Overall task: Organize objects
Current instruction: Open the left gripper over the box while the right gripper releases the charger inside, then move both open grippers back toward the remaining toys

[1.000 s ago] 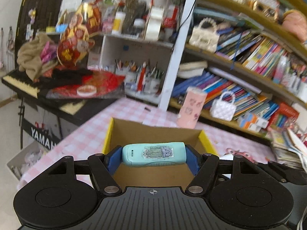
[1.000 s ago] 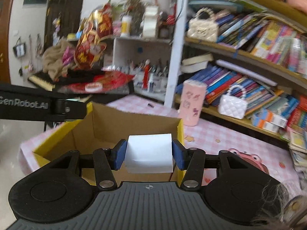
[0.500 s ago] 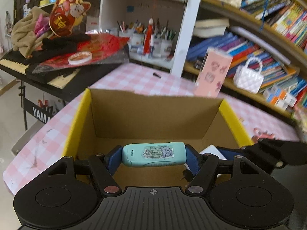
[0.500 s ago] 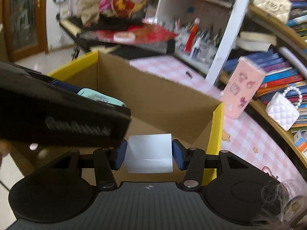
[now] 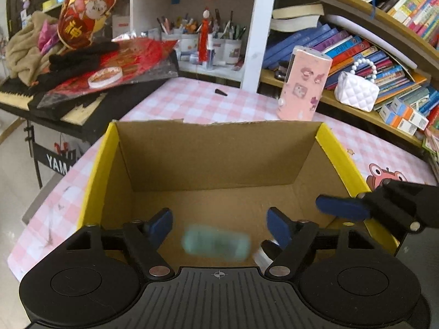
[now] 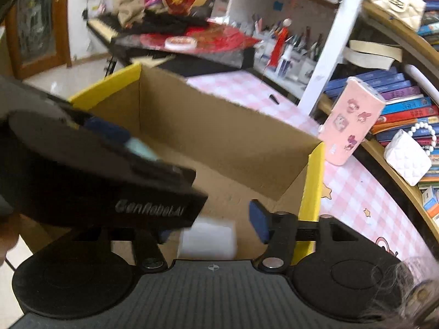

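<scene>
An open cardboard box with yellow rims sits on the pink checked table. My left gripper is open over the box; the teal case is blurred, loose between the fingers and falling inside. My right gripper is open over the box's right side; the white block is blurred and loose below it. The right gripper's blue pad shows in the left wrist view. The left gripper's body covers the left of the right wrist view.
A pink patterned carton stands behind the box. A white quilted purse sits on the bookshelf. A keyboard with red decorations is at the left. A white post rises behind the table.
Both grippers have opened over the box. The teal case and the white block have left the fingers and are dropping in. Both grippers have moved lower and closer to the box.
</scene>
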`<state>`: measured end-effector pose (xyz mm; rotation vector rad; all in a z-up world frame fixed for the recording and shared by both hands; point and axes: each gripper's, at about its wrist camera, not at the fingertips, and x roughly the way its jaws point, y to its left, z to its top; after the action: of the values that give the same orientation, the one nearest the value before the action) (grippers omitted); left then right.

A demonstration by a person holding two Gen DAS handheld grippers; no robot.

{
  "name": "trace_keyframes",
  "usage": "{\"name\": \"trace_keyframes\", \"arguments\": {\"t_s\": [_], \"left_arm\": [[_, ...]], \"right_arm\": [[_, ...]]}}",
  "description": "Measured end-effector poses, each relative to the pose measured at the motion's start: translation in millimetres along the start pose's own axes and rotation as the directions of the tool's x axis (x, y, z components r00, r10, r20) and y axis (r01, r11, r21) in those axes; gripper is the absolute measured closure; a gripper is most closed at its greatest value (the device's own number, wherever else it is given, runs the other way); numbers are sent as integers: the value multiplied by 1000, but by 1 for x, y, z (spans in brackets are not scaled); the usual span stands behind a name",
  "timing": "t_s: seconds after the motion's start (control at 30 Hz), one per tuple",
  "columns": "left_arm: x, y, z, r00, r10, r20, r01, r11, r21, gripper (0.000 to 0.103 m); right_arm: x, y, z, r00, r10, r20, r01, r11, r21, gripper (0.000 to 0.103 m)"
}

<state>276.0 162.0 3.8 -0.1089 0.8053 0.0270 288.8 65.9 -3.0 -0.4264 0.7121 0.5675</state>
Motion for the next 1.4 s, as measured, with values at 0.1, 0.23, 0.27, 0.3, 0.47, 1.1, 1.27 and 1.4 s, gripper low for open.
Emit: {"name": "trace_keyframes", "arguments": {"t_s": [0.1, 0.23, 0.27, 0.3, 0.47, 1.1, 1.27, 1.4], "left_arm": [[-13, 0, 0, 999, 16, 44, -16, 1000, 15, 18], [-42, 4, -2, 991, 24, 133, -26, 1000, 11, 18], [-51, 7, -4, 988, 21, 156, -22, 1000, 5, 18], [-61, 10, -6, 984, 18, 178, -18, 1000, -1, 18], [-103, 25, -19, 966, -4, 259, 11, 1000, -23, 15], [-167, 59, -137, 982, 1, 187, 15, 996, -84, 13], [-165, 58, -163, 992, 47, 118, -38, 996, -77, 12], [-169, 56, -179, 995, 28, 101, -25, 999, -34, 12]], "right_arm": [[-8, -5, -3, 999, 1, 52, -3, 999, 45, 37], [-22, -5, -9, 993, -61, 96, 52, 995, 89, 37], [-30, -5, -11, 989, -79, 122, 66, 992, 112, 37], [-36, -5, -12, 986, -91, 140, 73, 989, 130, 37], [-80, 1, -16, 958, -169, 230, 116, 967, 225, 37], [-151, 109, -105, 949, -302, 88, 249, 893, 375, 32], [-153, 126, -136, 947, -320, 40, 272, 859, 433, 28], [-159, 133, -159, 953, -302, -23, 276, 832, 482, 28]]}}
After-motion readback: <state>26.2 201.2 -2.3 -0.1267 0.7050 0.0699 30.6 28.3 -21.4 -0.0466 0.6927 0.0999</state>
